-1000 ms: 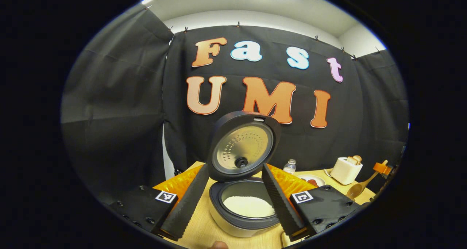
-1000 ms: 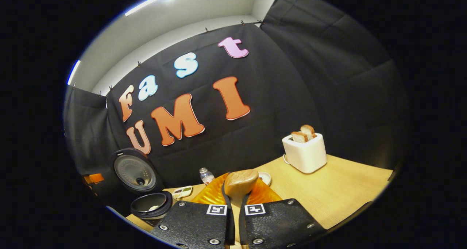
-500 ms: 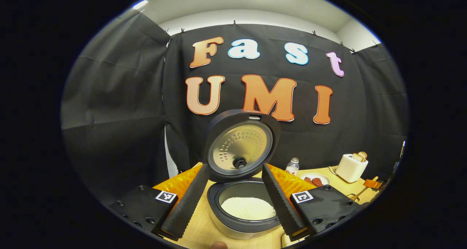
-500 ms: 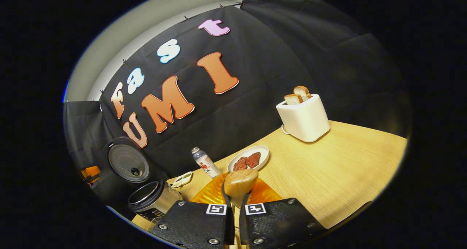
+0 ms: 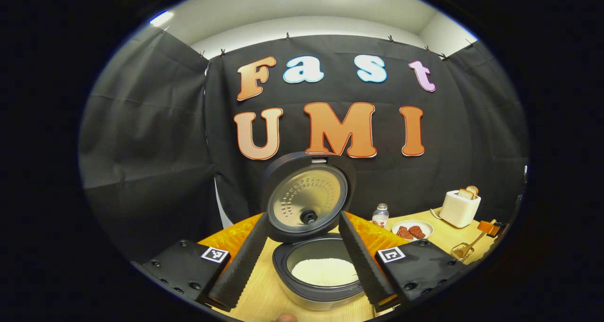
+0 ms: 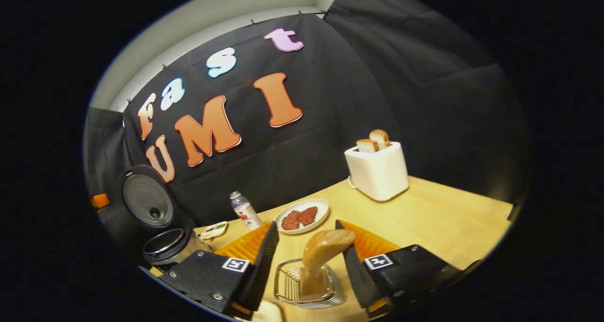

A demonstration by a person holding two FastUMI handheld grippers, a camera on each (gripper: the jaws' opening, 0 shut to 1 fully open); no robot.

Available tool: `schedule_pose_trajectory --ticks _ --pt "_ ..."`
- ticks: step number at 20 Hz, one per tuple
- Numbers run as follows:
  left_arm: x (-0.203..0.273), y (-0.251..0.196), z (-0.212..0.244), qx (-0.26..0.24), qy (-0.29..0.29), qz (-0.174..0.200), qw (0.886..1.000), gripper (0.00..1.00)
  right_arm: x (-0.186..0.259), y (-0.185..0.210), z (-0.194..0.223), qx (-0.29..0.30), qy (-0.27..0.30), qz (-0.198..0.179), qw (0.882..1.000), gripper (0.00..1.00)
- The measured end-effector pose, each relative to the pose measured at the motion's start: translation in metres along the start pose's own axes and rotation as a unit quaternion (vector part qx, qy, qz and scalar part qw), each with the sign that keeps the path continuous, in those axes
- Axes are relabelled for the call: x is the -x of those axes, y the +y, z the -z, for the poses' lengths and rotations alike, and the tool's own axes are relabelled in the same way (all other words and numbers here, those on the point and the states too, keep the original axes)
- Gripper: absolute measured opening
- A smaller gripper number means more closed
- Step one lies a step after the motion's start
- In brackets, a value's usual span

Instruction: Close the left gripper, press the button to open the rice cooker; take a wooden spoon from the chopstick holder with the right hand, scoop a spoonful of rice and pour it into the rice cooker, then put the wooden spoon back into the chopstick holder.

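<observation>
The rice cooker point(image 5: 317, 293) stands with its lid point(image 5: 307, 198) raised and white rice point(image 5: 324, 271) in the pot. My left gripper point(image 5: 303, 216) is open just in front of it, one finger on each side of the view of the pot. The wooden spoon point(image 6: 323, 250) stands bowl-up in the wire chopstick holder point(image 6: 289, 284). My right gripper point(image 6: 306, 225) is open around it, both fingers apart from the spoon. In the right gripper view the open rice cooker point(image 6: 166, 245) sits far left. The left gripper view has the holder with the spoon point(image 5: 465, 250) far right.
A white toaster point(image 6: 377, 172) with bread stands at the back of the wooden table point(image 6: 439, 218). A plate of meat point(image 6: 302, 216), a small bottle point(image 6: 243, 211) and a small pale item point(image 6: 212, 230) lie between the cooker and the holder.
My right gripper has opened and let go of the wooden spoon, which now stands in the wire holder. The left gripper stays open by the cooker, shifted only slightly.
</observation>
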State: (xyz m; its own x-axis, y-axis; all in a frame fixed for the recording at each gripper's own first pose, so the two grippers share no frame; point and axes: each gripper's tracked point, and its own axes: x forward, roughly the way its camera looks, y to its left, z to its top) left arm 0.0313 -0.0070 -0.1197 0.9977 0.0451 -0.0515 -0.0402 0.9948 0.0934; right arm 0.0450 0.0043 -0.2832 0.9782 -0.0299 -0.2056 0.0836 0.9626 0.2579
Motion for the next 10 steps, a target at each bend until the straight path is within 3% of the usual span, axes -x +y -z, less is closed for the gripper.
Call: schedule_pose_trajectory --ticks 2,5,10 --pt "0.002 0.004 -0.009 0.005 -0.005 -0.008 1.0 0.98 0.004 -0.017 -0.013 0.037 -0.013 0.032 0.999 0.94" --pt "-0.001 0.003 -0.022 0.023 -0.009 -0.01 1.0 0.97 0.017 -0.025 -0.032 0.065 -0.032 0.052 0.996 0.94" --pt "-0.016 0.004 -0.064 -0.001 -0.021 -0.027 0.999 0.98 0.039 -0.001 -0.041 0.061 -0.037 0.015 0.997 0.95"
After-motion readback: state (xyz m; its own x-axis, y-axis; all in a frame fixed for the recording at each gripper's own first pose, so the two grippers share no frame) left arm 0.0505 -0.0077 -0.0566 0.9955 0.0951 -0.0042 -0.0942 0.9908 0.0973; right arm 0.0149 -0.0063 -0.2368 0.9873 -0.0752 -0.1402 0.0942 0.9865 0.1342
